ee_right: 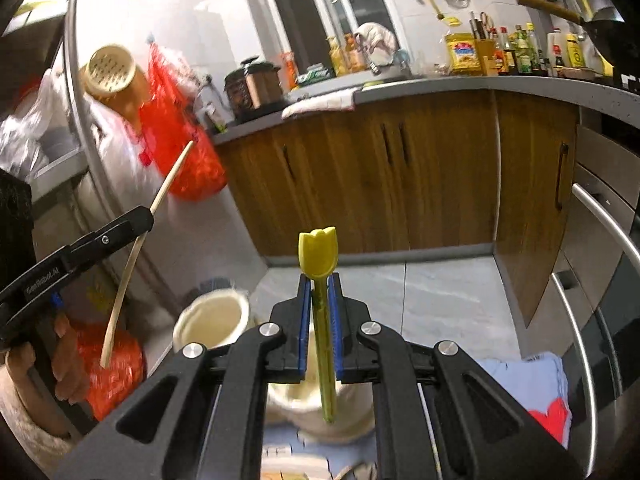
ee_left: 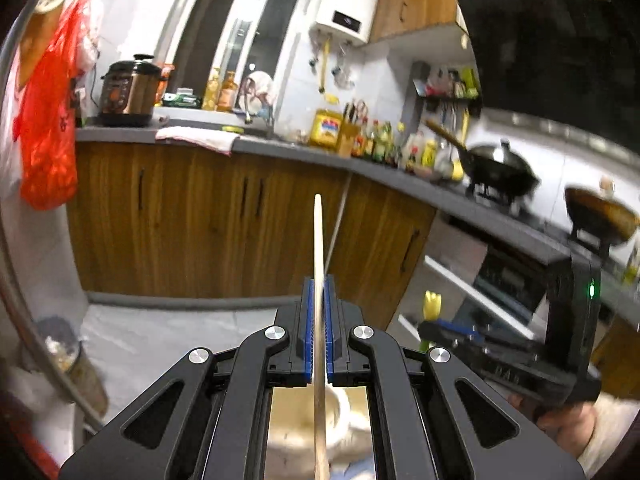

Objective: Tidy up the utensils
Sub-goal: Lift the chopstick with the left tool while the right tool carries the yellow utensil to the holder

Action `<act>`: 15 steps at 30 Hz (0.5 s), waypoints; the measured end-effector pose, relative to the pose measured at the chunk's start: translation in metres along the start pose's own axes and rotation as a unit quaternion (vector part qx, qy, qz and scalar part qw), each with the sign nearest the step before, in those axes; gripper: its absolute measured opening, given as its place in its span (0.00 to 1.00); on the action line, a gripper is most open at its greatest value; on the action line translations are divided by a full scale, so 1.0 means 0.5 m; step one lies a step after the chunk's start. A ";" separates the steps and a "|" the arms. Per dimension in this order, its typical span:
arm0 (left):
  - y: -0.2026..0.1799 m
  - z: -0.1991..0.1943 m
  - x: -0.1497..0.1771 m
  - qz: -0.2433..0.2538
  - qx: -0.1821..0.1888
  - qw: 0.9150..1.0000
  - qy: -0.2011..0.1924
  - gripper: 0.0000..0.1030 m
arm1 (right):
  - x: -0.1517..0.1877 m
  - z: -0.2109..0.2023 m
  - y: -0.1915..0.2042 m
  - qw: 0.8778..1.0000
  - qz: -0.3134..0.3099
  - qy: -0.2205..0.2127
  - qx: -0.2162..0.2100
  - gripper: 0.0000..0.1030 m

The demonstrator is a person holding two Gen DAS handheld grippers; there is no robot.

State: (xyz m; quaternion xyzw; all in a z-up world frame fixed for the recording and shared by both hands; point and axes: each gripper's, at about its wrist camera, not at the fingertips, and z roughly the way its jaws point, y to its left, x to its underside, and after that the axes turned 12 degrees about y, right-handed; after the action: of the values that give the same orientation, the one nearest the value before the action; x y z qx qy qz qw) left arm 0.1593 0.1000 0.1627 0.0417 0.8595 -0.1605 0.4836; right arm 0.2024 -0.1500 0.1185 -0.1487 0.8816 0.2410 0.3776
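My left gripper is shut on a thin pale wooden chopstick that stands nearly upright between its blue pads. From the right wrist view the same left gripper shows at the left with the chopstick slanting through it. My right gripper is shut on a yellow-green plastic utensil with a tulip-shaped head; the left wrist view shows that head at the right. Below both grippers stands a cream holder cup.
A wooden cabinet run under a grey countertop fills the background, with bottles, a pressure cooker and woks on it. A red plastic bag hangs at the left. A light blue cloth lies below.
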 end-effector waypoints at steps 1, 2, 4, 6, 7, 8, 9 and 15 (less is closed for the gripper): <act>0.004 0.007 -0.005 -0.003 -0.001 1.000 -0.006 0.05 | -0.007 0.004 -0.004 1.000 0.007 -0.006 -0.002 0.09; 0.007 0.015 -0.011 -0.003 -0.004 1.000 -0.012 0.05 | -0.013 0.007 -0.009 1.000 0.014 -0.012 -0.002 0.09; 0.012 0.041 -0.019 -0.002 -0.003 1.000 -0.018 0.05 | -0.022 0.016 -0.019 1.000 0.024 -0.018 -0.004 0.09; 0.012 0.072 -0.019 0.003 -0.009 1.000 -0.015 0.05 | -0.024 0.026 -0.026 0.999 0.031 -0.019 -0.009 0.09; 0.013 0.087 -0.015 0.005 -0.015 1.000 -0.013 0.05 | -0.022 0.029 -0.027 0.999 0.031 -0.019 -0.010 0.09; 0.015 0.104 -0.010 0.006 -0.022 1.000 -0.011 0.05 | -0.020 0.036 -0.026 0.999 0.027 -0.018 -0.007 0.09; 0.019 0.112 -0.003 0.005 -0.023 1.000 -0.012 0.05 | -0.016 0.044 -0.022 1.000 0.020 -0.017 -0.003 0.09; 0.031 0.148 0.040 0.014 -0.046 0.999 -0.003 0.05 | 0.017 0.084 -0.013 1.000 -0.006 0.008 0.000 0.09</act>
State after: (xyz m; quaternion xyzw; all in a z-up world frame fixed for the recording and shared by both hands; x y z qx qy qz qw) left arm 0.2129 0.0893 0.1065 0.0310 0.8639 -0.1140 0.4897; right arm 0.2248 -0.1337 0.0852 -0.1558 0.8837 0.2379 0.3717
